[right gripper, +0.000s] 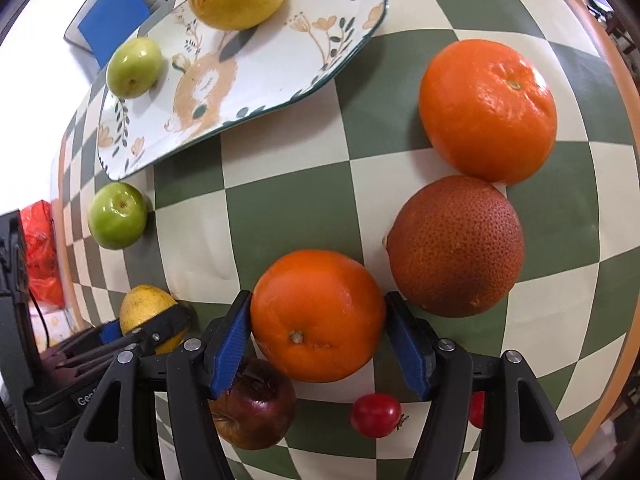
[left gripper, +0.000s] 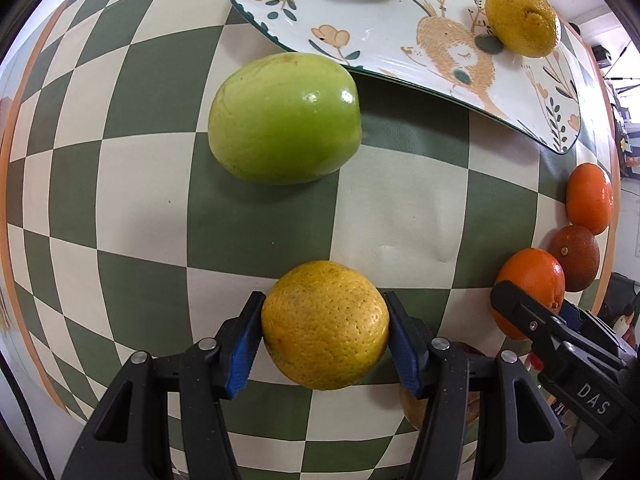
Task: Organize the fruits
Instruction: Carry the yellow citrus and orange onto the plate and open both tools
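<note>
On a green-and-cream checkered tablecloth (left gripper: 132, 184), the left gripper (left gripper: 325, 334) is clamping a yellow citrus (left gripper: 325, 324) between its blue pads, while the right gripper (right gripper: 318, 334) is closing on an orange (right gripper: 318, 314), both pads touching its sides. A large green fruit (left gripper: 284, 118) is sitting just ahead of the left gripper, beside the illustrated plate (left gripper: 384, 36), which is carrying a lemon (left gripper: 522, 20) and a smaller green fruit (right gripper: 134, 67). A dark reddish citrus (right gripper: 456, 246) and a second orange (right gripper: 488, 110) are crowding the right gripper's far side; a bruised apple (right gripper: 256, 408) and a small red fruit (right gripper: 376, 415) are lying beneath it.
</note>
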Demonstrator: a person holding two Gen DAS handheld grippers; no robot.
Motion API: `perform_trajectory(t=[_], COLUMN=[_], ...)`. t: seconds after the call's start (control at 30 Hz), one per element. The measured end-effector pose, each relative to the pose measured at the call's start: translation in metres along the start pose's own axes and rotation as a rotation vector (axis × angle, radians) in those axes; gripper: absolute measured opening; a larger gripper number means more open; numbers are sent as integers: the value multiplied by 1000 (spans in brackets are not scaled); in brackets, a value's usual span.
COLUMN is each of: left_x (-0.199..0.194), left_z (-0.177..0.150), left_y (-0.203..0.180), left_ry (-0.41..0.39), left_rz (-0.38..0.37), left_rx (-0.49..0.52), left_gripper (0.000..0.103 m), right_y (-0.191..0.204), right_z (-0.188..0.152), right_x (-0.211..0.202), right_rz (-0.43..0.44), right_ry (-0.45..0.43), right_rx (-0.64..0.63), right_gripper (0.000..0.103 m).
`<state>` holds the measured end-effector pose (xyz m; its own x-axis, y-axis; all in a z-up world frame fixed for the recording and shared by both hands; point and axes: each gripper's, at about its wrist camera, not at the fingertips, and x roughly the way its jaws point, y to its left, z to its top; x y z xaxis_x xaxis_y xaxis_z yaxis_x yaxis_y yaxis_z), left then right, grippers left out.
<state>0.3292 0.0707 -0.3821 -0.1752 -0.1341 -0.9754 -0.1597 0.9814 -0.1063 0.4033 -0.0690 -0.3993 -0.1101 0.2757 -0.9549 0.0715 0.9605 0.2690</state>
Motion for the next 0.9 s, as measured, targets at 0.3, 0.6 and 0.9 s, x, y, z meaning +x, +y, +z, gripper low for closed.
perform_trajectory(t=[0.3, 0.6, 0.9], left_x=[0, -69, -107], left_z=[-7, 8, 107], left_y=[-29, -34, -19], left_ry=[-21, -110, -138], left_rz=[25, -107, -154], left_rx=[33, 49, 9], left_gripper=[55, 55, 55], right_y=[13, 26, 51], right_z=[-5, -13, 35], right_x=[2, -4, -60], right_rz=[-42, -25, 116], right_ry=[-11, -40, -156], right_rx=[-17, -29, -21], right_gripper=[66, 65, 65])
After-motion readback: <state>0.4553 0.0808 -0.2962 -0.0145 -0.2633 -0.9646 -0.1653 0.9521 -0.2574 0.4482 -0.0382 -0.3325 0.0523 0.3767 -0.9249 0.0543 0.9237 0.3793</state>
